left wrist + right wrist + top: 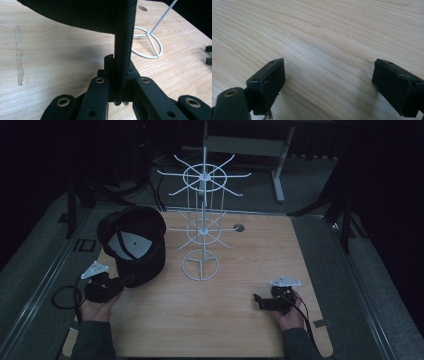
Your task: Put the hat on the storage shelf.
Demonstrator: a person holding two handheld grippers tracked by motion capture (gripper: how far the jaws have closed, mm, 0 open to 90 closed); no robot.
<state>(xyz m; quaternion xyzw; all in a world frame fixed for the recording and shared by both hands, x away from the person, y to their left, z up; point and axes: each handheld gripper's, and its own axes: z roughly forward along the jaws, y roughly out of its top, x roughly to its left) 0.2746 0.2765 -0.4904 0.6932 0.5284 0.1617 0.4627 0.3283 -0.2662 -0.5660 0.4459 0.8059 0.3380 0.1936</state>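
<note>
While the left gripper [121, 282] pinches the cap [135, 245] brim, the rack [201, 227] stands at two o'clock; the right gripper [258, 299] gapes empty.

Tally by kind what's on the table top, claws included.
Black cap: 1
White wire rack: 1
Claws: 2 (left claw clamped on the cap's brim, right claw open over bare wood)
Total: 4
</note>
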